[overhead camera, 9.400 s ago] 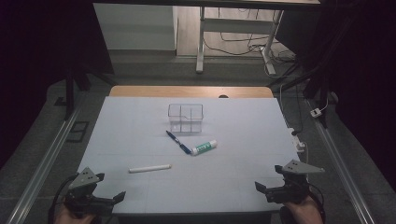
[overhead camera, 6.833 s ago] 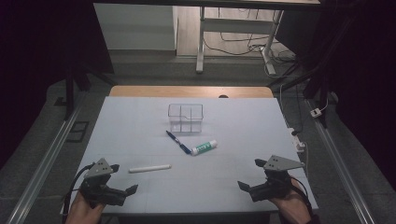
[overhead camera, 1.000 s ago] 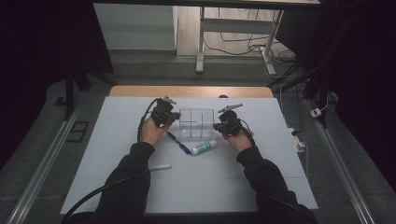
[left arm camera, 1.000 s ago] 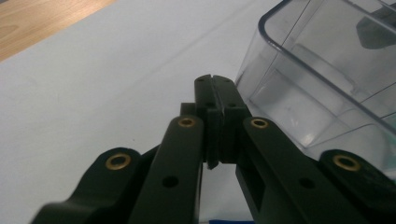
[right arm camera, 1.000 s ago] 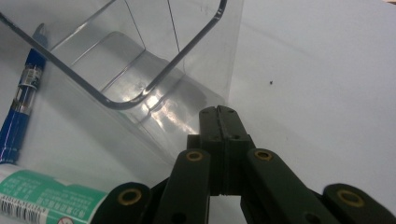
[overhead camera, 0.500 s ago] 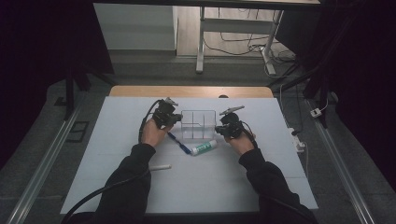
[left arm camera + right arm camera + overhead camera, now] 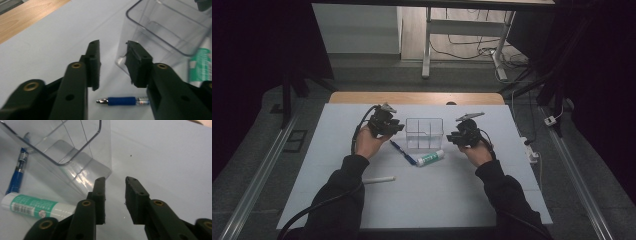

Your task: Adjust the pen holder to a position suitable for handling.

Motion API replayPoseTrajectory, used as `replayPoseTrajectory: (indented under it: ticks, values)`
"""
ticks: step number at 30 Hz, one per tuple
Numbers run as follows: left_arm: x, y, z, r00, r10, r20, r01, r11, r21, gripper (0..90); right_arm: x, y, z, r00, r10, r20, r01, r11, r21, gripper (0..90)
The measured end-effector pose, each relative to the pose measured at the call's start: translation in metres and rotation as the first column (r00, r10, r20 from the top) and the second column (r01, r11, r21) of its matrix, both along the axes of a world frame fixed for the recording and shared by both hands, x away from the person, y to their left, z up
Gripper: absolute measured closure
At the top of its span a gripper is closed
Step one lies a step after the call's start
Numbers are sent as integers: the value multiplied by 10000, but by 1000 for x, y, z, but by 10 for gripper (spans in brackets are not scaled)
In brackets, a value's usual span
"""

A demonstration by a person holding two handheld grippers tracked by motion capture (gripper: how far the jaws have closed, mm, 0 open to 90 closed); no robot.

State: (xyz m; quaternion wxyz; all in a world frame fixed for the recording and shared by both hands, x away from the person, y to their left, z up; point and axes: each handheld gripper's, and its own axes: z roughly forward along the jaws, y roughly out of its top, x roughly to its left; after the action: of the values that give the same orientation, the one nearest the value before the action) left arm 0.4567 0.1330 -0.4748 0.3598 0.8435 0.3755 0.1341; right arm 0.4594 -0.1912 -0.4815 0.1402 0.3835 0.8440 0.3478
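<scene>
A clear divided box [image 7: 424,133] stands at the table's middle. My left gripper [image 7: 400,127] hovers open at its left side. The box's corner [image 7: 120,62] lies just ahead of the gap between the left gripper's [image 7: 113,65] jaws. My right gripper [image 7: 450,137] is open at the box's right side, and the box [image 7: 65,142] ends just beyond the tip of the left jaw in the right gripper's [image 7: 115,182] own view. A blue pen [image 7: 403,152] and a green-and-white tube [image 7: 430,158] lie in front of the box. Whether either gripper touches the box cannot be told.
A white stick [image 7: 379,179] lies near the person's left sleeve. The white sheet [image 7: 437,200] covers the table up to a wooden strip [image 7: 412,97] at the back. Cables and a plug [image 7: 532,150] hang off the right edge. Metal rails [image 7: 257,185] run along both sides.
Both grippers came up from the table's near edge to either side of the box. Over the last second the right one drifted slightly nearer the person; the left barely moved.
</scene>
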Motion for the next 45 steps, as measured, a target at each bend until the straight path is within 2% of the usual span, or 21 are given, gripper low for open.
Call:
replayPoseTrajectory:
  ticks: [2,4,8,10,12,14,15,16,19,20,23,26,27,29,34,39,45]
  values:
    - [-6,3,4,9999,-86,62,86,9999,-76,602,-2,-2,3,10000,16,9,-16,10000,65,642]
    - [-13,5,8,9998,-146,115,147,9999,-85,534,-8,-6,9,9999,93,96,-95,9996,261,567]
    - [-27,7,13,9996,-252,112,255,9995,-212,469,-14,-7,14,9998,145,104,-150,9986,507,511]
    - [-35,8,14,9995,-282,129,284,9994,-188,412,-19,-7,16,9995,306,46,-308,9975,635,443]
    - [-43,10,14,9994,-343,71,344,9992,-185,388,-21,-6,17,9994,350,40,-352,9977,587,420]
    - [-51,13,14,9994,-341,25,341,9992,-214,342,-25,-3,18,9987,508,51,-510,9970,587,357]
    - [-54,15,14,9993,-380,-42,379,9990,-232,342,-25,-3,18,9987,508,51,-510,9970,587,357]
    - [-61,18,13,9990,-395,-224,391,9990,-208,297,-28,-1,19,9982,597,69,-601,9961,652,310]
    - [-69,21,14,9989,-393,-265,386,9989,-259,243,-30,1,21,9977,681,78,-684,9951,718,260]
    - [-73,23,15,9986,-423,-322,414,9988,-279,224,-32,3,23,9959,893,176,-903,9932,728,217]
    - [-86,29,16,9984,-463,-311,448,9979,-461,180,-35,5,25,9934,1118,268,-1133,9914,650,167]
    - [-100,34,18,9982,-501,-331,473,9957,-799,158,-37,7,26,9924,1192,311,-1209,9909,597,141]
    - [-105,36,19,9980,-540,-327,510,9950,-863,139,-38,8,27,9912,1283,328,-1300,9900,554,110]
    - [-114,40,20,9979,-555,-325,523,9942,-936,129,-39,9,28,9912,1289,303,-1304,9902,509,104]
    - [-136,51,23,9973,-640,-352,574,9847,-1643,84,-41,12,29,9898,1406,246,-1417,9885,521,71]
    - [-163,60,23,9975,-624,-324,560,9838,-1704,39,-44,17,32,9863,1619,324,-1634,9852,520,38]
    - [-195,76,21,9992,-243,-331,167,9770,-2126,6,-52,27,36,9807,1895,486,-1918,9802,486,4]
